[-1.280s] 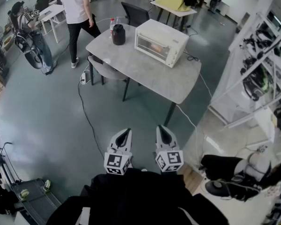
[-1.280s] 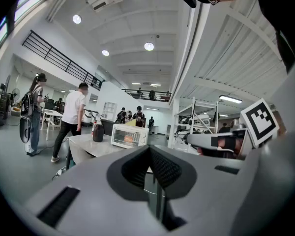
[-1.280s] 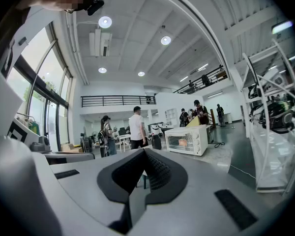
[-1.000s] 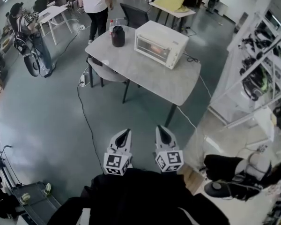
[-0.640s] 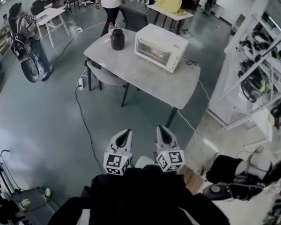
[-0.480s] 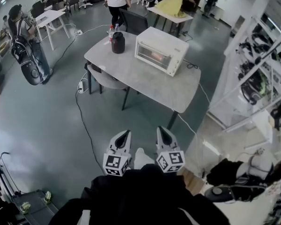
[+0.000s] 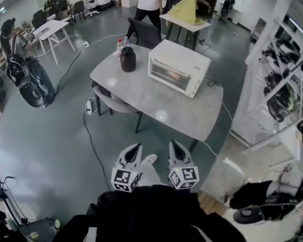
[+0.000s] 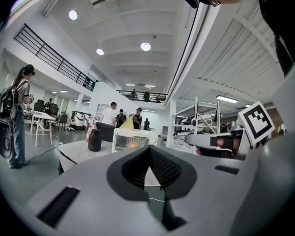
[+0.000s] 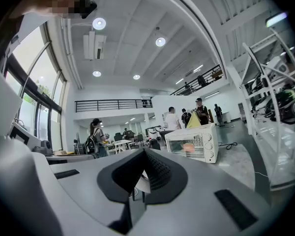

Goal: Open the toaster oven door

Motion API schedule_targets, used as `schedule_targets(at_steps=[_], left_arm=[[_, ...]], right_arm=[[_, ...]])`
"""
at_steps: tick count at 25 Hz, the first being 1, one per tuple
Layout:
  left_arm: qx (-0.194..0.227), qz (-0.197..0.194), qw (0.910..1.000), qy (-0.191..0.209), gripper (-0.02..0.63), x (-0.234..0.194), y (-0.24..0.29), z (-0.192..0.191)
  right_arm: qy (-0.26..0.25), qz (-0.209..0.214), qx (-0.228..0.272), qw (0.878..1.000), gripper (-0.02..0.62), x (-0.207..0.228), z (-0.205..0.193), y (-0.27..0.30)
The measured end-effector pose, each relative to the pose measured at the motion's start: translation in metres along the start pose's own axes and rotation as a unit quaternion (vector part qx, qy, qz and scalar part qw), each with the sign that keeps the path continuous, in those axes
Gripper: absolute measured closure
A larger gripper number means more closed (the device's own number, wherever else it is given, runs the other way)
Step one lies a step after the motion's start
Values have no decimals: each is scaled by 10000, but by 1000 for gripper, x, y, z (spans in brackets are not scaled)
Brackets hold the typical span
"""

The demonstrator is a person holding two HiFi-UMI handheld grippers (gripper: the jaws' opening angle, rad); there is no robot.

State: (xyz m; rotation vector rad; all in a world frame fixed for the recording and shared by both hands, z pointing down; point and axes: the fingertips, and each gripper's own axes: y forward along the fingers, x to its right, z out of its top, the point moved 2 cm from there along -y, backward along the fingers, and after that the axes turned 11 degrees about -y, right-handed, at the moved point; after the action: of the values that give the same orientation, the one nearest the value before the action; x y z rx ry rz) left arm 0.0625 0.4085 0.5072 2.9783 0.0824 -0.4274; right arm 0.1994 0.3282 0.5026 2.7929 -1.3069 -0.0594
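Head view: a white toaster oven point(image 7: 179, 68) sits on a gray surface point(image 7: 156, 102), far ahead of the person. Its glass door is shut, and something orange shows behind the glass. A black jar point(image 7: 128, 59) stands on the same surface, left of the oven and apart from it. A gray chair point(image 7: 111, 101) is pushed partly under the near left edge. The left hand-held gripper point(image 7: 135, 149) and the right hand-held gripper point(image 7: 173, 146) are low in the picture, side by side, close to the person's body and well apart from the oven. A pale shoe point(image 7: 150, 159) shows between them on the floor.

Left gripper view: the left hand-held gripper point(image 8: 149, 150) has its two jaws pressed together with nothing between them. Past the tip, the toaster oven point(image 8: 132, 140) and the black jar point(image 8: 94, 140) look small and far off.

Right gripper view: the right hand-held gripper point(image 9: 144, 154) also has its jaws together and holds nothing. The toaster oven point(image 9: 191, 142) stands far off, to the right of the tip, with its door shut.
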Motion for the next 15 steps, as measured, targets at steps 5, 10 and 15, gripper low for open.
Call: schedule_targets(at_steps=[5,10,15], left_arm=[[-133,-26,9999,24,603,-32,77,28],[-216,-133,9996,158,603,-85,158,67],[-263,-312,9988,287,603,-116,245,92]], right_arm=[[47,-49,-46,10000,592,42,6,81],[120,-116,-81,9998,592,69,19,175],[349,-305,-101,9989,592,120,24,250]])
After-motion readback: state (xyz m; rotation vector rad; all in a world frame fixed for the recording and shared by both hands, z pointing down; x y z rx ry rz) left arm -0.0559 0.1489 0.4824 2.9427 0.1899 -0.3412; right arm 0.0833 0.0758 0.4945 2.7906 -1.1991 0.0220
